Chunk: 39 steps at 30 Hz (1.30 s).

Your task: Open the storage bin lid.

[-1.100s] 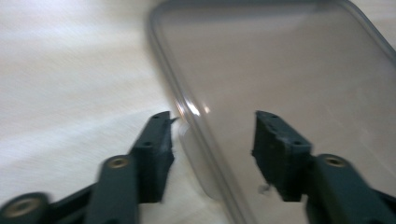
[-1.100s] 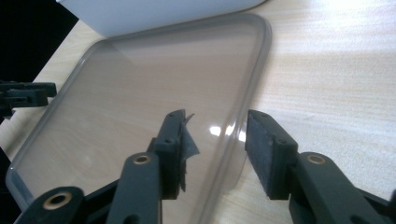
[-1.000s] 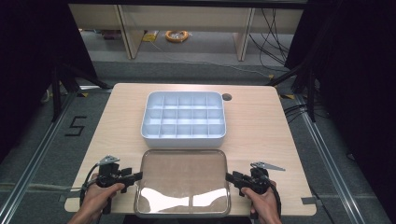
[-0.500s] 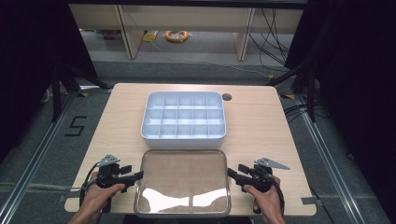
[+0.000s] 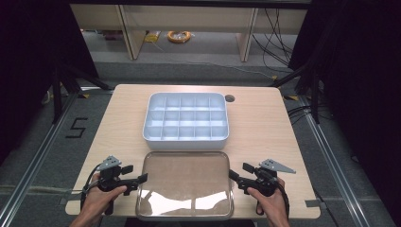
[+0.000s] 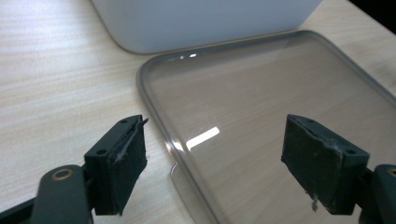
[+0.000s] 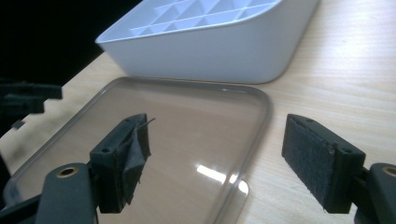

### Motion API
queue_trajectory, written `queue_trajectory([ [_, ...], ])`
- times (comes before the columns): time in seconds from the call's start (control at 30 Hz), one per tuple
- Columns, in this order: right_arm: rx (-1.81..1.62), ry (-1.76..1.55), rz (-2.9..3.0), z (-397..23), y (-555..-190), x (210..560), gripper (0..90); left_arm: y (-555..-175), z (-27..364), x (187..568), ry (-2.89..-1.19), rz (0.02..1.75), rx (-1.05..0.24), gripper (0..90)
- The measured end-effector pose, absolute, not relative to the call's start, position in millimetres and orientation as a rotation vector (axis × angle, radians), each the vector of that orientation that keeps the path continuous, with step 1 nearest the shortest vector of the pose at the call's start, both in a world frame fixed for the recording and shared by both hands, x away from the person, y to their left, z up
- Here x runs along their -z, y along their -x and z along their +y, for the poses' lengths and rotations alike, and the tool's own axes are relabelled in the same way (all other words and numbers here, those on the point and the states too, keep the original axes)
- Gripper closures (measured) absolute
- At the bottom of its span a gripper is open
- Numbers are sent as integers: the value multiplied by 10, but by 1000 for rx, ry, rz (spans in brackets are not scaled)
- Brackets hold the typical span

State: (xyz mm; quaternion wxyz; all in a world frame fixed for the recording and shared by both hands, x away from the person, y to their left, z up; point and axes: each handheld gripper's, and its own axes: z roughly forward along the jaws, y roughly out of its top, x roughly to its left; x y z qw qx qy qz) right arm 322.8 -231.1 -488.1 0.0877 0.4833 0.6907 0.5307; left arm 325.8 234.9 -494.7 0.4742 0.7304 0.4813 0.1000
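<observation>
- From the high view, a clear lid (image 5: 184, 184) with rounded corners lies flat on the near half of the wooden table (image 5: 265, 127), just in front of a white divided tray (image 5: 186, 118). The two look close together, but whether they touch cannot be told from there.
- The left gripper (image 5: 138, 176) sits at the lid's left edge and the right gripper (image 5: 236, 176) at its right edge, each held in a hand (image 5: 97, 201) coming in from the bottom; the other hand (image 5: 270, 204) mirrors it.
- The high view alone shows the tray's grid of small square compartments, a dark round hole (image 5: 230, 98) in the tabletop behind it, and a coil of yellow cable (image 5: 179, 36) on the floor beyond.
- The left gripper view adds the detail of the lid's raised, smoky-grey rim (image 6: 156, 109) and a glossy surface throwing back a bright light patch; the wood grain shows through it.
- In that view the jaws stand wide apart, having just been opening, with the lid's edge lying between them and neither pad pressing on it.
- The pads (image 6: 128, 158) are black, rough and frayed, with loose fibres at the edges.
- The right gripper view shows the tray's smooth, matte plastic side wall (image 7: 210, 56) curving at the corner, just beyond the lid's far rim.
- There too the jaws have just been opening and stand spread, the lid's rim between them untouched.
</observation>
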Motion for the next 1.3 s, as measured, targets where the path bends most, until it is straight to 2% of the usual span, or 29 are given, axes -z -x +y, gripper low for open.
queue_trajectory([
  [0.3,-1568,-1298,2114,-2259,-3126,4826,212,-3217,2333,4948,-1795,1142,-198,176],
  [0.53,-1558,-1310,2133,-2225,-3019,4828,201,-3120,2323,4936,-1814,1102,-180,157],
  [0.67,-1571,-1340,2142,-2217,-2944,4819,160,-3053,2314,4932,-1820,1090,-186,149],
  [0.93,-1529,-1200,2195,-2214,-2883,4862,158,-2946,2270,4941,-1833,1078,-210,149],
  [1.3,-1509,-1203,2249,-2171,-2715,4900,159,-2776,2229,4956,-1864,1061,-205,149],
])
